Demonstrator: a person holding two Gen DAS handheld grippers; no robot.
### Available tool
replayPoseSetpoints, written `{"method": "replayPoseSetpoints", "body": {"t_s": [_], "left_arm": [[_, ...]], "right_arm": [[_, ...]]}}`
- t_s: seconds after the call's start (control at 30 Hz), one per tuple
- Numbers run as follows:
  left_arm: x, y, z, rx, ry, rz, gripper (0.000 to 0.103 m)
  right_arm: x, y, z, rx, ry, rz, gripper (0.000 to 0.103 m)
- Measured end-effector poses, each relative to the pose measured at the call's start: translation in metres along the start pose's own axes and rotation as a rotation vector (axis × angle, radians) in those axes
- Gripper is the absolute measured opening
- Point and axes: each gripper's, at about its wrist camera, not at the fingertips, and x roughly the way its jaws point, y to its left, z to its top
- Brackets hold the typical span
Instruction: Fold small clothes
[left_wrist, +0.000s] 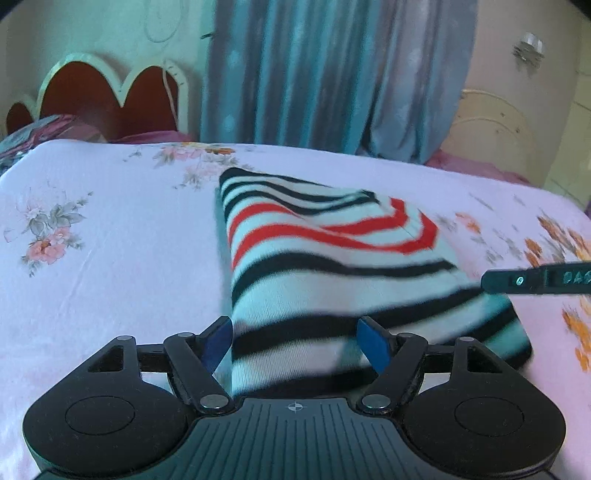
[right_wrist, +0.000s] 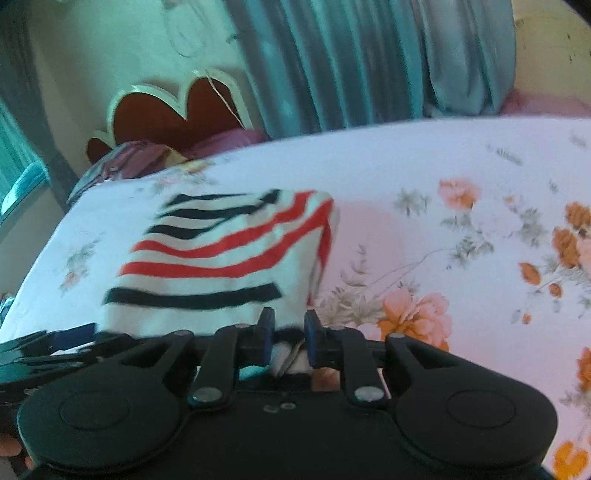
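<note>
A small white garment (left_wrist: 332, 266) with black and red stripes lies folded on the pink floral bedsheet (left_wrist: 110, 258). My left gripper (left_wrist: 295, 341) stands open and wide over its near edge. The cloth runs between the blue pads (left_wrist: 218, 343), and I see no pinch there. In the right wrist view the same garment (right_wrist: 221, 258) stretches away from my right gripper (right_wrist: 289, 328), whose jaws are nearly together and shut on a bunch of white cloth at the near right corner. One right finger (left_wrist: 535, 282) reaches in at the garment's right edge. The left gripper's dark fingers (right_wrist: 48, 350) show at the lower left.
A red scalloped headboard (left_wrist: 103, 92) and a dark patterned pillow (left_wrist: 44, 129) stand at the bed's far left. Blue-grey curtains (left_wrist: 314, 74) hang behind the bed. The bed's left edge (right_wrist: 37, 251) drops toward the floor. Floral sheet (right_wrist: 461, 240) spreads to the garment's right.
</note>
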Motion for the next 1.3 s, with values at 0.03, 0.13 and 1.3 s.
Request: {"method": "replayPoseSetpoints", "body": {"t_s": [0.03, 0.13, 1.3], "left_arm": [[-0.004, 0.0, -0.004, 0.002, 0.006, 0.0, 0.074], [-0.004, -0.001, -0.016, 0.002, 0.034, 0.007, 0.074], [-0.069, -0.04, -0.021, -0.139, 0.128, 0.179, 0.103]], "right_arm": [[-0.008, 0.002, -0.006, 0.001, -0.003, 0.011, 0.015], [-0.017, 0.003, -0.026, 0.011, 0.028, -0.015, 0.014], [-0.08, 0.005, -0.06, 0.081, -0.007, 0.004, 0.069]]}}
